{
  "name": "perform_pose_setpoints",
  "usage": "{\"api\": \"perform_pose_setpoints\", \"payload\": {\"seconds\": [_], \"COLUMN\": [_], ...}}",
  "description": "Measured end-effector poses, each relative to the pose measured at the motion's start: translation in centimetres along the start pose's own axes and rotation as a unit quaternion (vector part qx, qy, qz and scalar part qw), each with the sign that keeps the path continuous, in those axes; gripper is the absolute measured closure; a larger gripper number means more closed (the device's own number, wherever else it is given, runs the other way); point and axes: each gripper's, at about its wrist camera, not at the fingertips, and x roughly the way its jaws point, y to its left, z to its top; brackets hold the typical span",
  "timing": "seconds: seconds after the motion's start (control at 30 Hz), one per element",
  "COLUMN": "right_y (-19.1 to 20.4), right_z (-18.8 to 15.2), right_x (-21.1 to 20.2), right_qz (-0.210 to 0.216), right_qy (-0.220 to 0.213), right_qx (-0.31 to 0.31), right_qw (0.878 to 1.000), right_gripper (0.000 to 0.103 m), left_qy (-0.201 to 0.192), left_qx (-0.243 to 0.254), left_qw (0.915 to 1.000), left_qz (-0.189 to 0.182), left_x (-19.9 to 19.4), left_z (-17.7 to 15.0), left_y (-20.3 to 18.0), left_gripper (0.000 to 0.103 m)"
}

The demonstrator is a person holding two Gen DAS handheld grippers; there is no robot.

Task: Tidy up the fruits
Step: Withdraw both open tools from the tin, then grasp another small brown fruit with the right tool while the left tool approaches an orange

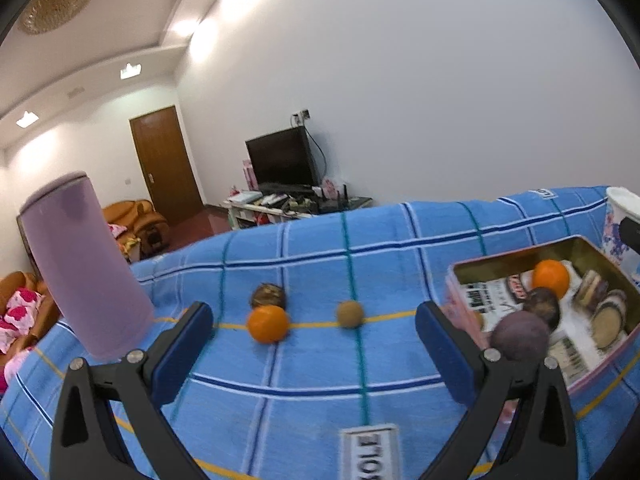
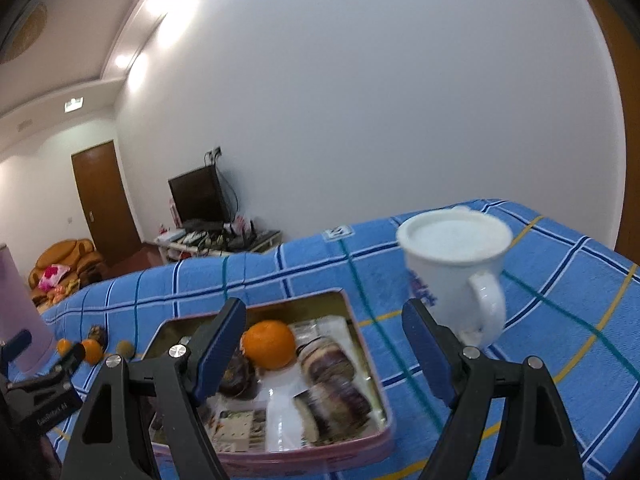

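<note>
Fruits loose on checked cloth (image 1: 320,368) — lilac cylinder (image 1: 80,268) beside left tool (image 1: 314,334), mug (image 2: 456,264) by right tool (image 2: 324,340), both spread empty

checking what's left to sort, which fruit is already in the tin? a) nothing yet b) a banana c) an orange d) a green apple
c, an orange lies inside the tin, next to dark round fruits, while another orange sits out on the cloth.
</note>
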Motion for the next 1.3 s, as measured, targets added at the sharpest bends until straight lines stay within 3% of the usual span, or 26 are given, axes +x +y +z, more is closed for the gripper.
{"api": "perform_pose_setpoints", "payload": {"seconds": [0.3,0.4,0.8,1.1,1.23,1.3], "right_y": [4.1,5.8,12.2,17.0,19.0,19.9], "right_z": [-0.8,-1.1,-1.8,-2.2,-2.4,-2.5], "right_x": [0.8,1.1,1.7,2.6,3.8,4.5], "right_qz": [0.014,0.021,0.043,0.064,0.08,0.084], "right_qy": [0.029,0.03,0.023,0.024,0.041,0.057], "right_qx": [-0.014,-0.016,-0.029,-0.048,-0.06,-0.071], "right_qw": [0.999,0.999,0.998,0.996,0.994,0.992], "right_gripper": [0.022,0.022,0.022,0.022,0.022,0.022], "left_qy": [0.005,-0.002,0.01,0.027,0.045,0.061], "left_qx": [-0.013,-0.004,-0.045,-0.062,-0.054,-0.069], "left_qw": [0.9999,0.9998,0.9989,0.9926,0.9841,0.9803], "left_qz": [0.01,0.018,0.011,0.101,0.163,0.175], "left_x": [1.4,1.6,3.0,5.1,6.4,7.1], "left_z": [-0.2,-0.1,-0.2,-0.5,-0.8,-1.1], "left_y": [2.9,3.4,6.5,11.2,13.5,14.9], "left_gripper": [0.0,0.0,0.0,0.0,0.0,0.0]}}
